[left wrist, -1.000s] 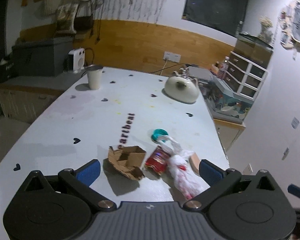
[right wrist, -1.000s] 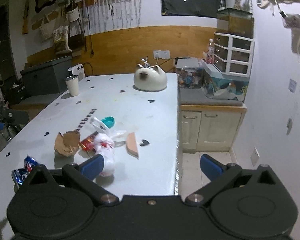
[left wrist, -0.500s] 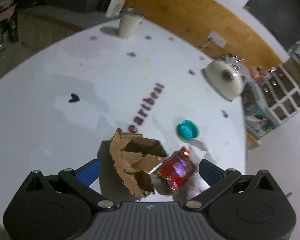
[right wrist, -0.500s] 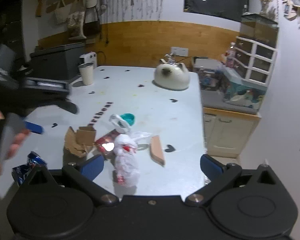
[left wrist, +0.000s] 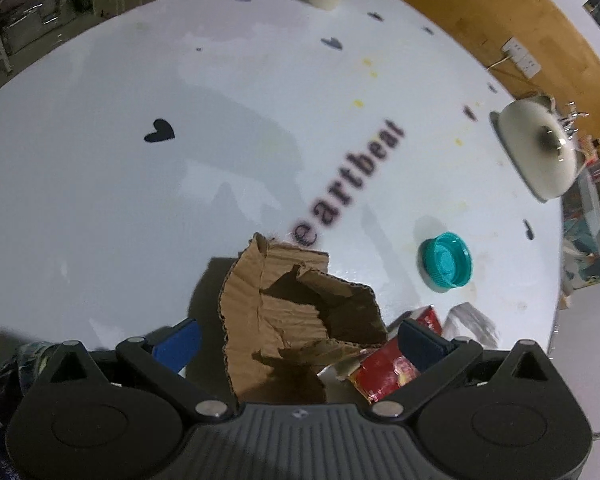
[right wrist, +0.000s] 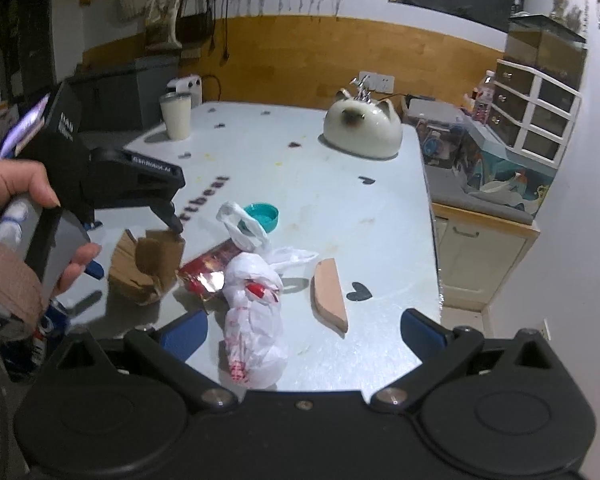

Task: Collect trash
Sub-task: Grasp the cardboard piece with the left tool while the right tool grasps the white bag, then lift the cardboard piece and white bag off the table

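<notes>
Left tongs (left wrist: 298, 342): spread wide, blue fingertips (left wrist: 178, 342) either side of the torn cardboard (left wrist: 288, 316), not closed on it.
Torn cardboard: crumpled on the bench (left wrist: 140, 200), just below the printed "eartbeat" lettering (left wrist: 350, 184).
Red wrapper (right wrist: 206, 270): touching the cardboard's right edge, partly tucked beneath it.
Teal cap (left wrist: 446, 260): open side up, right of the cardboard and apart from it.
Right tongs (right wrist: 302, 334): spread too, gripping nothing, hanging over the white plastic bag (right wrist: 254, 320) (knotted, red print showing), which lies right of the cardboard.
Tan wedge (right wrist: 330, 294): beyond the bag, further right.
Hand (right wrist: 24, 216): gripping the left tool's handle, left of the cardboard.
Crushed can (right wrist: 50, 326): low at the cardboard's left.
</notes>
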A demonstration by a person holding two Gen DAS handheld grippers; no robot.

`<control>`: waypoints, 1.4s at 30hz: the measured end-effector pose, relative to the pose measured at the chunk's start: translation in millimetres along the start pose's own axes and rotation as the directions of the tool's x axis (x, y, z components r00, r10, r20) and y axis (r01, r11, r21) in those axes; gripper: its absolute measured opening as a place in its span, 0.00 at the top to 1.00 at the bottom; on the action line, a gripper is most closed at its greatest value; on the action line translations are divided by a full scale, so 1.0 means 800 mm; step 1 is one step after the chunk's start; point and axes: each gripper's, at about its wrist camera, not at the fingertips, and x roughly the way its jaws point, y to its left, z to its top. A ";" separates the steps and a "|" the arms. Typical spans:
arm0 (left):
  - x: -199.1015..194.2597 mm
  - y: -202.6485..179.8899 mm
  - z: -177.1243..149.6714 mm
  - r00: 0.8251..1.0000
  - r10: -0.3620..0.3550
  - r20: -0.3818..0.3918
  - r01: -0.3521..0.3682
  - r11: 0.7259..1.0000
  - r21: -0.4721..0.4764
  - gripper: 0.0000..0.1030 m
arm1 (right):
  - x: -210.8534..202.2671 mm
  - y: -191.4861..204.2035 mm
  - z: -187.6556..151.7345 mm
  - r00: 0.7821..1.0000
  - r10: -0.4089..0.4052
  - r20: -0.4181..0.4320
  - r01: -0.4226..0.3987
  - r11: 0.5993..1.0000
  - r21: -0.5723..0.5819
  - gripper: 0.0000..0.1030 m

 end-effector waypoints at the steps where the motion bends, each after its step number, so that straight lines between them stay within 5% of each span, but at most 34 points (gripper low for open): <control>1: 0.003 -0.002 0.001 1.000 0.009 -0.010 -0.009 1.000 -0.008 0.00 | 0.007 0.001 0.001 1.000 0.003 -0.009 -0.003 1.000 -0.010 0.00; 5: 0.015 -0.005 0.002 0.998 0.045 -0.050 -0.047 0.998 -0.038 0.00 | 0.037 0.005 0.004 0.996 0.067 -0.066 -0.070 0.997 -0.038 0.00; 12: 0.027 -0.001 0.003 0.996 0.067 -0.056 -0.073 0.989 -0.125 0.01 | 0.072 0.031 0.001 0.986 0.092 -0.141 -0.111 0.985 -0.130 0.27; 14: 0.026 -0.003 0.001 0.996 0.075 -0.040 -0.079 0.991 -0.107 0.02 | 0.078 0.039 -0.002 0.984 0.085 -0.154 -0.110 0.981 -0.161 0.41; 20: 0.019 -0.001 0.003 0.998 0.053 0.034 -0.051 0.996 -0.070 0.23 | 0.087 0.045 -0.009 0.974 0.103 -0.202 -0.132 0.981 -0.139 0.61; 33: -0.014 0.031 -0.027 0.993 -0.071 0.096 0.062 0.994 0.089 0.35 | 0.071 0.038 -0.013 0.960 0.164 -0.226 -0.176 0.984 -0.035 0.72; 42: -0.070 0.039 -0.070 0.974 -0.147 0.170 0.087 0.944 0.318 0.35 | 0.046 0.027 -0.005 0.966 0.168 -0.196 -0.167 0.986 0.025 0.72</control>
